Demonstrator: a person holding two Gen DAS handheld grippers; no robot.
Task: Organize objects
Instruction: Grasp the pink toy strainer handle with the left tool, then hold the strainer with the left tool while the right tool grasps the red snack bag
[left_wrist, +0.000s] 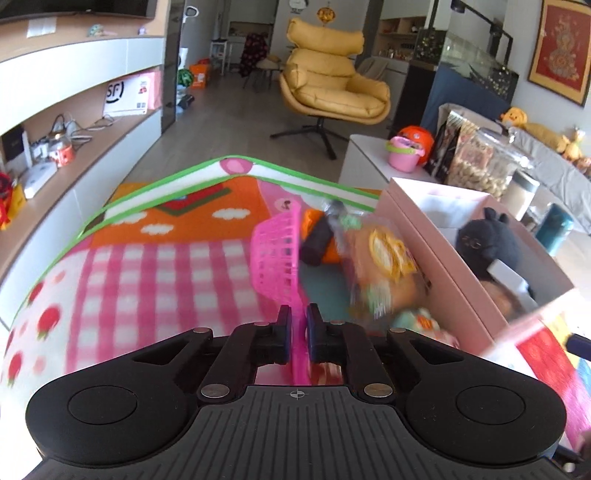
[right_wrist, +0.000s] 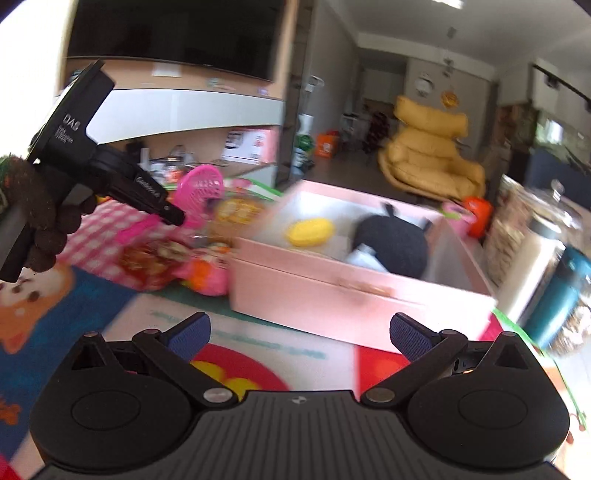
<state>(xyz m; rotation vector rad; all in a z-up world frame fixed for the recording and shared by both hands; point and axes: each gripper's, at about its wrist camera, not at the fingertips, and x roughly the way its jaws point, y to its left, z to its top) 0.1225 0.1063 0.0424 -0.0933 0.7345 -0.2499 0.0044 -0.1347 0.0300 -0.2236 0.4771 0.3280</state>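
Note:
My left gripper (left_wrist: 296, 314) is shut on the handle of a pink slotted plastic scoop (left_wrist: 277, 254), which stands edge-up over the play mat. The right wrist view shows the same pink scoop (right_wrist: 201, 186) past the left gripper's black body, held by a gloved hand (right_wrist: 44, 221). My right gripper (right_wrist: 299, 332) is open with nothing between its blue pads, low over the mat in front of a pink box (right_wrist: 332, 295). That pink box (left_wrist: 443, 243) holds a black plush toy (right_wrist: 391, 240) and a yellow toy (right_wrist: 310, 230). Snack packets (left_wrist: 384, 254) and small toys lie beside it.
A colourful play mat (left_wrist: 147, 266) covers the floor. A low white table (left_wrist: 362, 155) behind the box carries a pink toy bucket (left_wrist: 404, 153), snack bags and jars. A yellow armchair (left_wrist: 332, 81) stands farther back. Shelves (left_wrist: 74, 122) line the left wall.

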